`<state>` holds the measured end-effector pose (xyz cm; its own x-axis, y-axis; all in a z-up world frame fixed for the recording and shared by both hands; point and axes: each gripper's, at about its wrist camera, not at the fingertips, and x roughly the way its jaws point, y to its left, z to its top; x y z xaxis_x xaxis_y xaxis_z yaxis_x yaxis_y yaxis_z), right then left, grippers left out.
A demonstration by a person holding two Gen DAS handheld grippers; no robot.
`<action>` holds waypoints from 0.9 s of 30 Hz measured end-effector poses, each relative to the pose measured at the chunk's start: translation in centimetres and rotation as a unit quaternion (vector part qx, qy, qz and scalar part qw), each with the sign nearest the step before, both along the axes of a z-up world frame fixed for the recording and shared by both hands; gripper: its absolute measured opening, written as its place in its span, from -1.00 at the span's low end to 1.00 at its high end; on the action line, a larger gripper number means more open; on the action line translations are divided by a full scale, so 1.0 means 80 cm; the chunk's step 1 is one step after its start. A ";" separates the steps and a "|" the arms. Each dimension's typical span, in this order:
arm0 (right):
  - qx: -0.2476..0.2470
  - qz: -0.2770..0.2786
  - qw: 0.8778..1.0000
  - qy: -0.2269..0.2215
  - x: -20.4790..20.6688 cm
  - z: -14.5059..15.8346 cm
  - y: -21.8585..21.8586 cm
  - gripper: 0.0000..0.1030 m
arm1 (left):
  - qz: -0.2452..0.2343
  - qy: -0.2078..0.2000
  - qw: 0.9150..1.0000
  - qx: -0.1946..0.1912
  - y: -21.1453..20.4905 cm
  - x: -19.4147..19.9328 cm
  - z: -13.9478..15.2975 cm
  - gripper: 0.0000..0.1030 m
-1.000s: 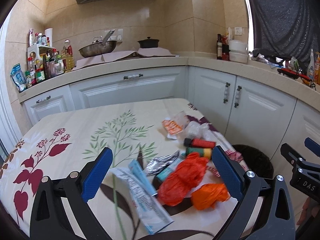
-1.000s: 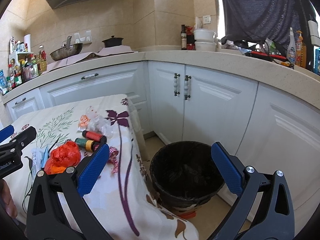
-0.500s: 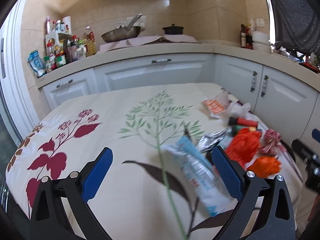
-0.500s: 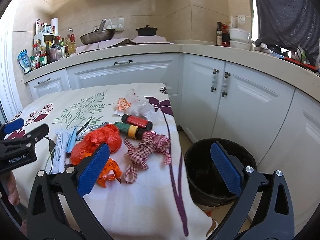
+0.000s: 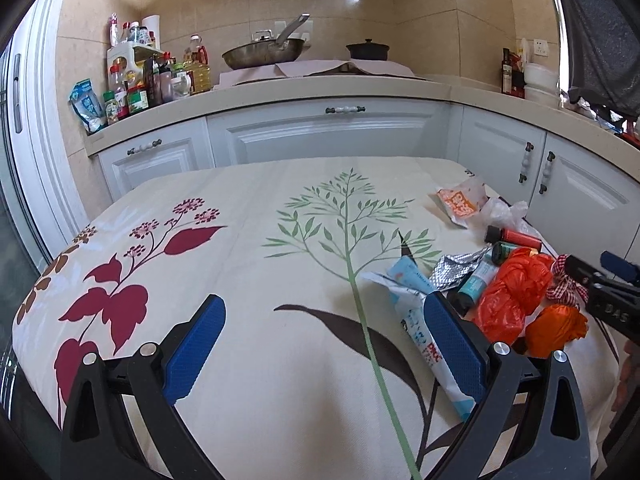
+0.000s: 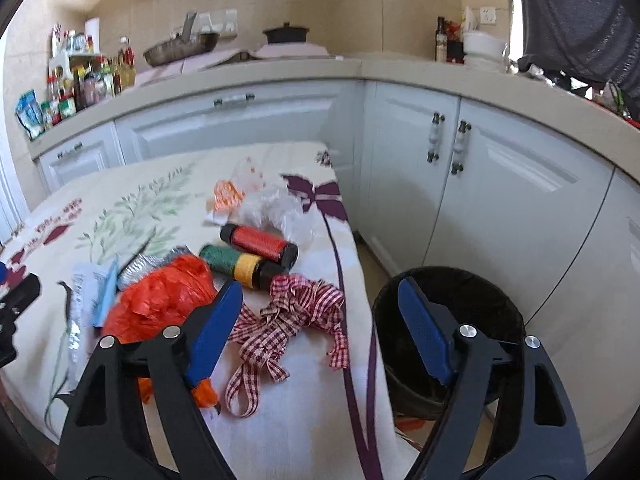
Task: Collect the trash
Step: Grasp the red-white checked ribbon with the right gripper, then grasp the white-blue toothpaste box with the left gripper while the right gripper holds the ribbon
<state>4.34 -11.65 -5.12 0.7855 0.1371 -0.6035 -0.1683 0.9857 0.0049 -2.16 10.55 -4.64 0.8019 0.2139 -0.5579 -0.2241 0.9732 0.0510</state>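
Both tools have swung leftward off the bin side and come down toward the tabletop since a second ago; the right tool [image 6: 320, 312] has just been narrowing its jaws, with the checked ribbon [image 6: 296, 320] lying below the gap but not pinched. Its pads stand apart, gripping nothing, the left pad over the edge of the crumpled red plastic bag [image 6: 160, 300] and the right pad in front of the black bin [image 6: 472, 300] on the floor beside the tabletop. The left tool [image 5: 324, 344] is spread wide and empty above bare flowered cloth [image 5: 240, 240], its right pad just over the white-and-blue wrapper [image 5: 420, 320].

Close behind that wrapper lie a small orange bag [image 5: 554, 330], the red bag and a blue tube [image 5: 476, 284], then a strip of silver foil [image 5: 456, 266]. Farther on sit two thread spools, one green and yellow [image 6: 236, 262], one red [image 6: 260, 242], side by side and near the ribbon. Beyond them are a clear plastic bag [image 6: 280, 208] and an orange-printed packet [image 5: 460, 202], toward the far right edge.

White cabinets [image 5: 332, 136] run behind, with a wok [image 5: 264, 54], a dark pot [image 5: 368, 50] and a cluster of bottles [image 5: 160, 76] on the worktop above.
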 end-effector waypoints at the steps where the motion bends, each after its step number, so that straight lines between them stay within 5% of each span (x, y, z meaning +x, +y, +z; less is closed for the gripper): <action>1: 0.001 0.001 1.000 0.006 0.003 -0.003 0.000 0.51 | 0.002 0.002 1.000 -0.002 0.001 0.000 -0.001 0.88; 8: 0.043 0.034 0.998 0.041 0.010 -0.016 -0.002 -0.21 | -0.003 0.010 1.000 -0.009 -0.002 0.000 -0.005 0.88; 13: 0.049 0.047 0.997 0.035 0.004 -0.014 -0.003 -0.46 | -0.018 0.015 1.000 -0.013 -0.015 0.003 -0.007 0.88; 27: 0.051 0.039 0.998 -0.008 -0.013 0.012 -0.022 -0.50 | -0.037 0.018 0.999 -0.008 -0.044 0.007 -0.008 0.88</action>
<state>3.32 -13.42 -4.16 0.7790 0.2576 -0.5717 -0.2450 0.9643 0.1007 -1.58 7.03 -5.30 0.7949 0.1453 -0.5891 -0.1499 0.9878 0.0414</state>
